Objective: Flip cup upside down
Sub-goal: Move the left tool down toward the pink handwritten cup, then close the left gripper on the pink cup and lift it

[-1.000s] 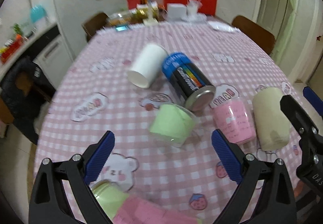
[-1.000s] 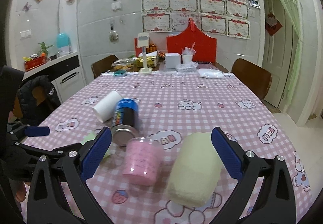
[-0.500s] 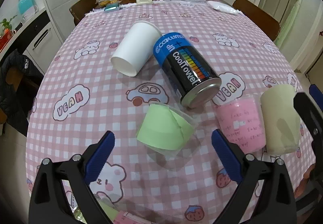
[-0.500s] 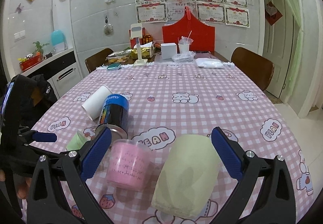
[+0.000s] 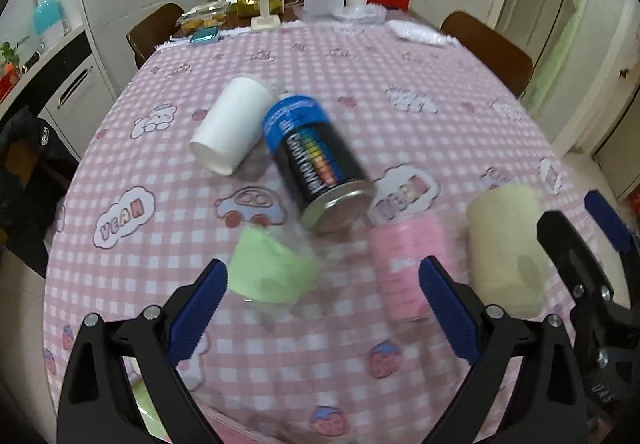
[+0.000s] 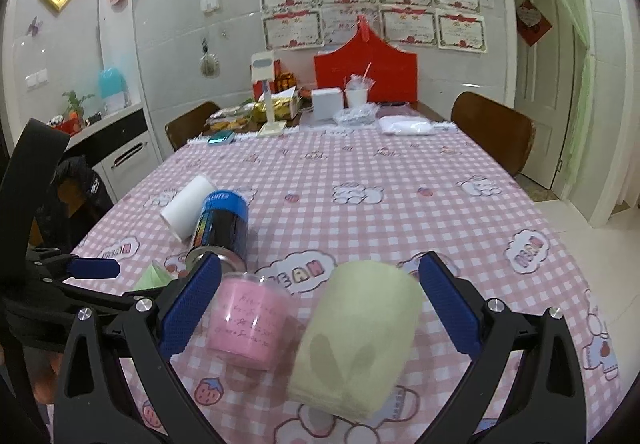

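Several cups lie on their sides on the pink checked tablecloth (image 5: 400, 104): a green-lined clear cup (image 5: 272, 272), a pink-lined clear cup (image 5: 404, 264), a pale yellow cup (image 5: 506, 244) and a white paper cup (image 5: 232, 124). My left gripper (image 5: 324, 308) is open, its fingers either side of the green cup's near end, not touching. My right gripper (image 6: 320, 304) is open, spanning the pink cup (image 6: 250, 320) and the yellow cup (image 6: 360, 336). The green cup (image 6: 154, 276) peeks out at left.
A blue and black can (image 5: 316, 160) lies on its side between the white cup and the pink cup. The right gripper's body (image 5: 580, 284) is at the left view's right edge. Boxes, a red board (image 6: 366, 68) and chairs (image 6: 494, 132) stand at the table's far end.
My left gripper has moved forward and lower toward the green cup, which now sits between its fingertips. My right gripper has moved forward to the pink and yellow cups. The cups have not moved.
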Demonstrator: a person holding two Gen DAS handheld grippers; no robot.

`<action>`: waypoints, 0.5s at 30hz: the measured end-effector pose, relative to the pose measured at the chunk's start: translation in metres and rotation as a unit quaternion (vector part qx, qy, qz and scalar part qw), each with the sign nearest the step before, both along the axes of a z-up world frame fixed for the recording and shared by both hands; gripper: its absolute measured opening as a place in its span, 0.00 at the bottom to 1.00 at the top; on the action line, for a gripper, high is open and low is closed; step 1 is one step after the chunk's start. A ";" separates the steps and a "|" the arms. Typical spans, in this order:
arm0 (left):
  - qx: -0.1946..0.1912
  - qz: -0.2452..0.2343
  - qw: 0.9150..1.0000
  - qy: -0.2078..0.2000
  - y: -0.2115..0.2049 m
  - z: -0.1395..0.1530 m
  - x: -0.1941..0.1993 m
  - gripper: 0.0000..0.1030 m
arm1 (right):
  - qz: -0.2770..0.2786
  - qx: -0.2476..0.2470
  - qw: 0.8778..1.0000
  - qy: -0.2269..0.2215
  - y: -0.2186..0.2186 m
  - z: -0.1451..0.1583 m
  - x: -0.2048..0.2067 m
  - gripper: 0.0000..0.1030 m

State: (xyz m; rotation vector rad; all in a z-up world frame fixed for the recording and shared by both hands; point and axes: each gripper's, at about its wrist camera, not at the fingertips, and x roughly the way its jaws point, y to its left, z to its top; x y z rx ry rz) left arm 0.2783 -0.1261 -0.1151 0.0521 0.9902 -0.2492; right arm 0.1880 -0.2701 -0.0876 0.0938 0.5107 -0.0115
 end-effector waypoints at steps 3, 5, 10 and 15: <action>-0.028 0.002 1.000 0.013 -0.013 0.000 0.000 0.92 | -0.019 0.001 1.000 -0.003 -0.016 0.005 -0.006 0.93; -0.033 -0.001 0.999 0.025 -0.026 -0.006 0.001 0.92 | -0.027 0.000 1.000 -0.002 -0.021 0.003 -0.009 0.93; -0.027 -0.011 0.998 0.061 -0.049 -0.030 0.008 0.87 | -0.032 0.003 0.999 0.016 -0.032 -0.008 -0.011 0.93; -0.032 -0.015 0.994 0.100 -0.059 -0.053 0.012 0.60 | -0.029 0.006 0.999 0.029 -0.036 -0.017 -0.013 0.92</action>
